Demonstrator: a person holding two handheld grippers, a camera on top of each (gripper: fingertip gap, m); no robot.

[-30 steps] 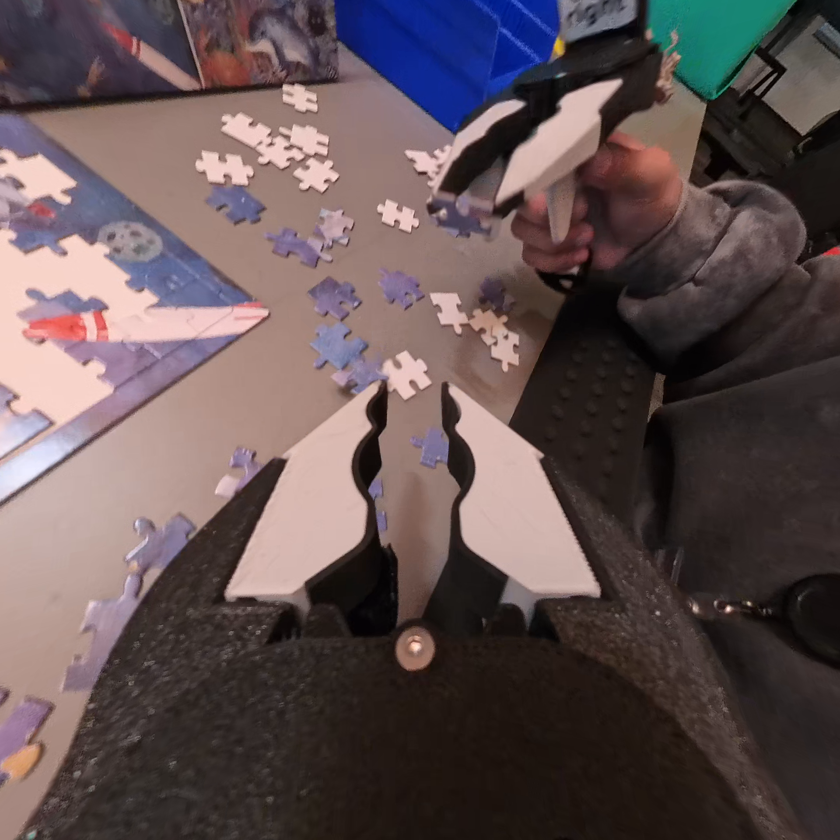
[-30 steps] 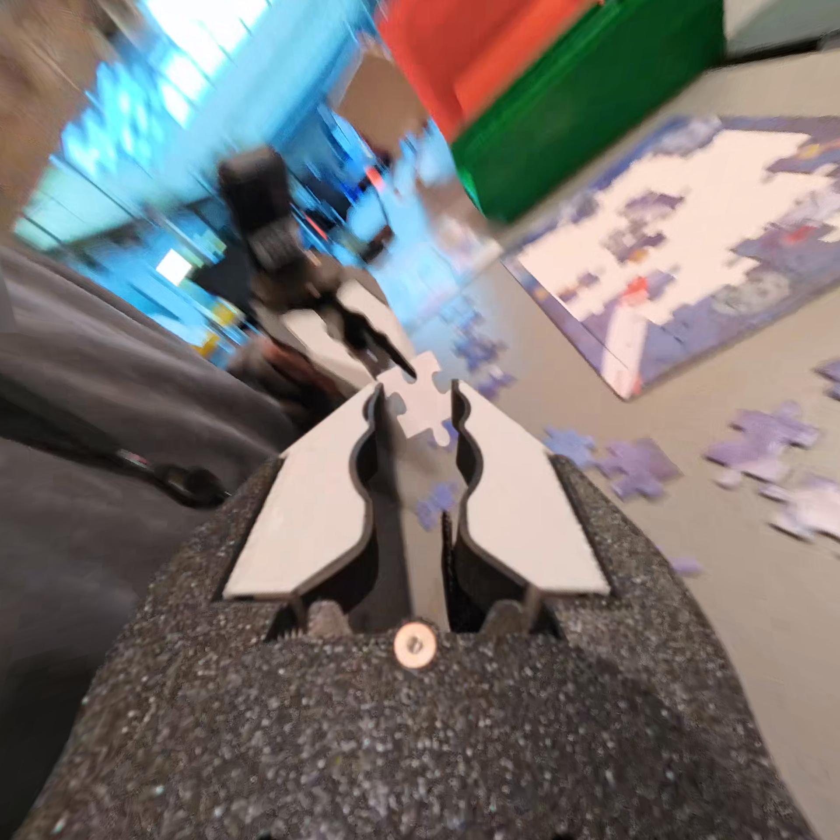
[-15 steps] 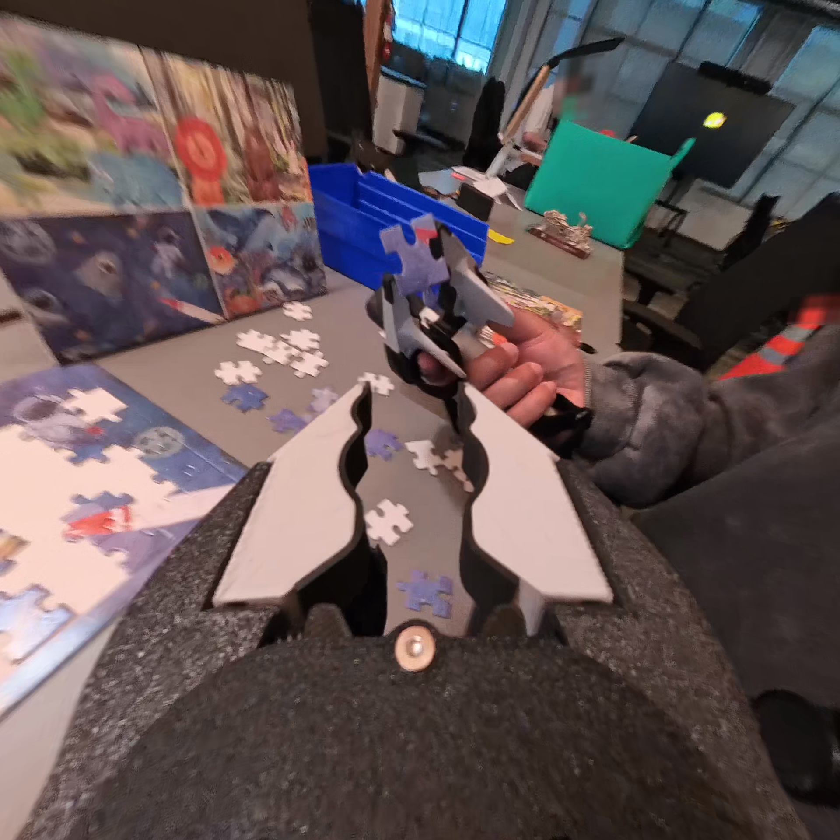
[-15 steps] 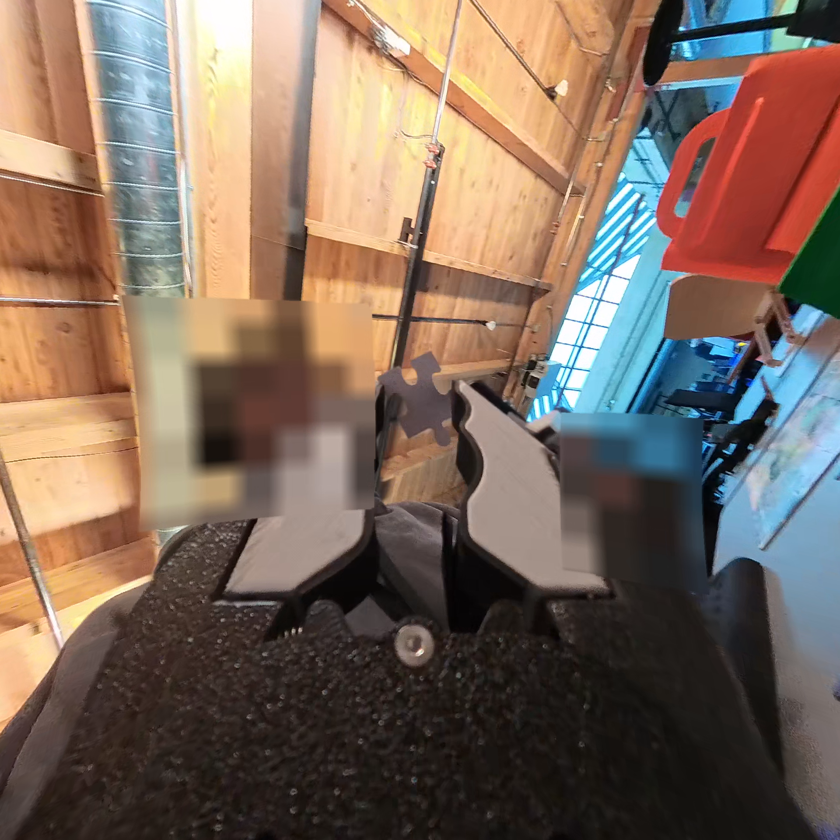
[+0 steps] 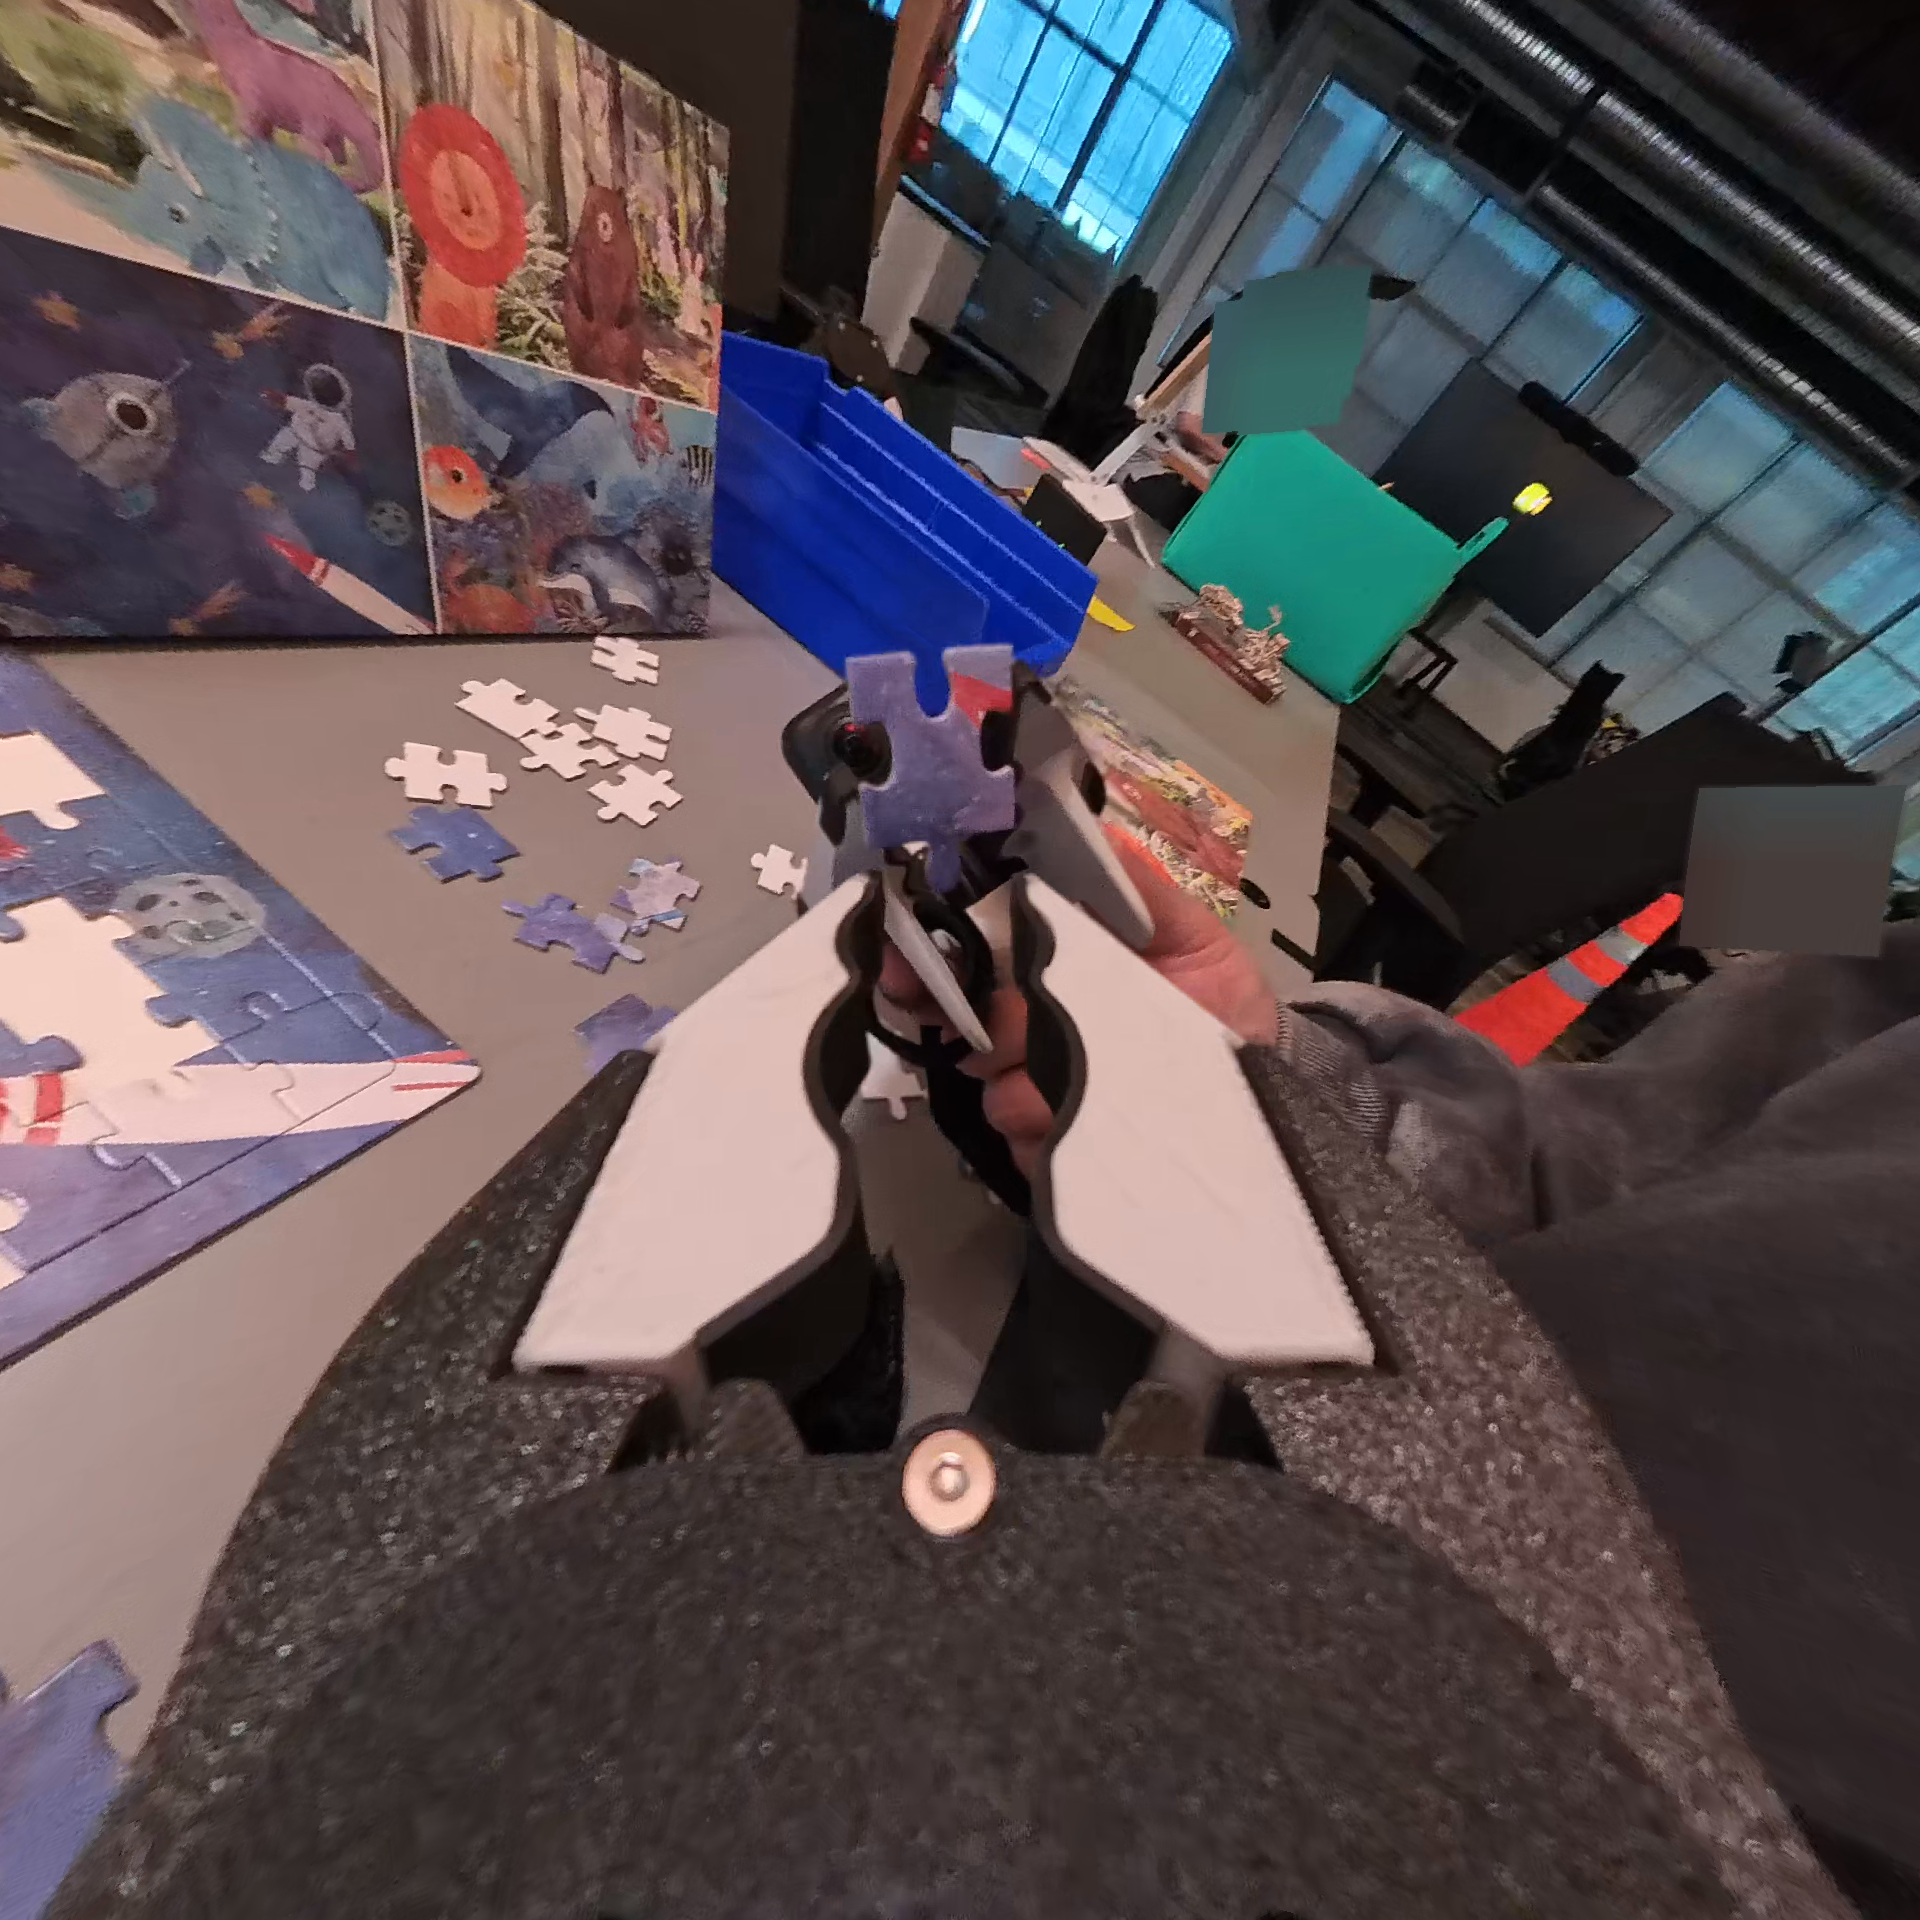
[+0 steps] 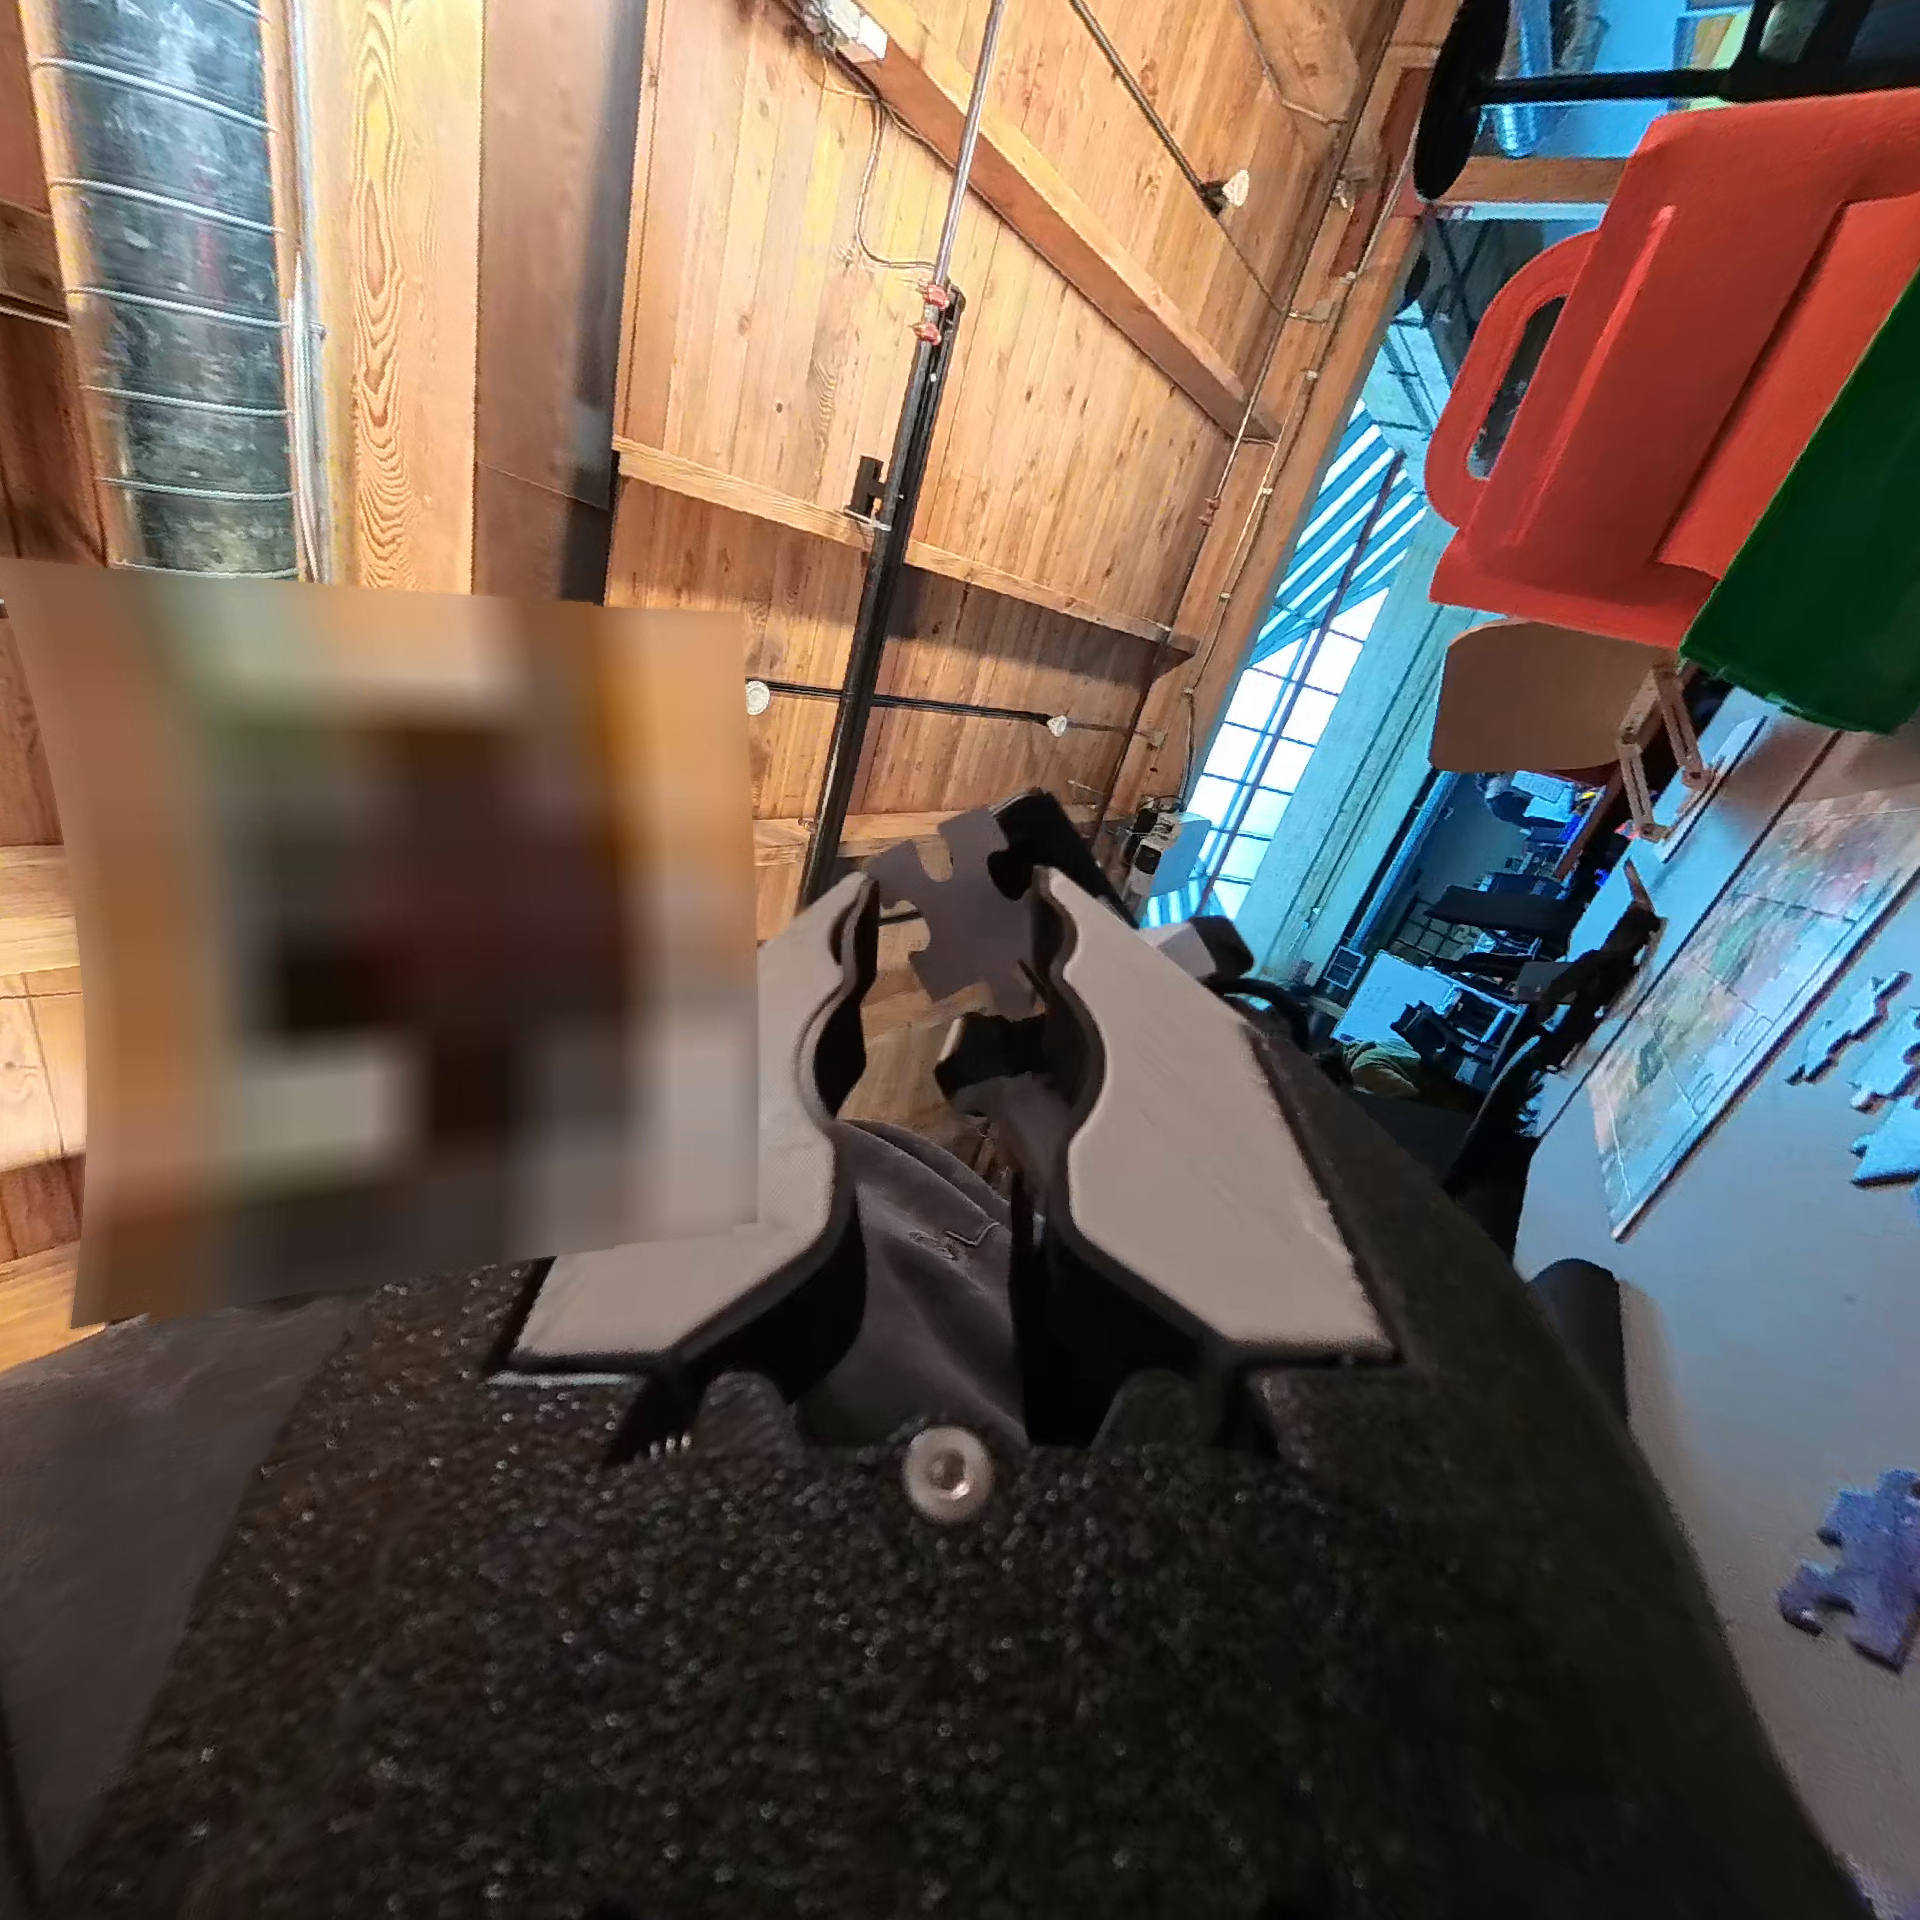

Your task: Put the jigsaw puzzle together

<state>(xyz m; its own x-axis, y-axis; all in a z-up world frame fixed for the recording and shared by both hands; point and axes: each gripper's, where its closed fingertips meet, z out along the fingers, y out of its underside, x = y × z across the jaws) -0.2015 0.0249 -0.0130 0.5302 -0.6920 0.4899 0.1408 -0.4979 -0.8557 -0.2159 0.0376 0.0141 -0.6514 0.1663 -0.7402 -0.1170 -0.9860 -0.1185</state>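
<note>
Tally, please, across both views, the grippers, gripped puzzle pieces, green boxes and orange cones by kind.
Grippers: 2, left gripper and right gripper
Gripped puzzle piece: 1
Green box: 1
Orange cone: 1
Total: 5

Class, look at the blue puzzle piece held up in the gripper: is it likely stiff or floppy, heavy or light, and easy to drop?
The puzzle piece stands upright from the right gripper without drooping, so it is probably stiff card. Only its lower tab is pinched, which suggests it is light. With so little of it gripped, it could twist or slip if bumped, for instance against the open left gripper.
</note>
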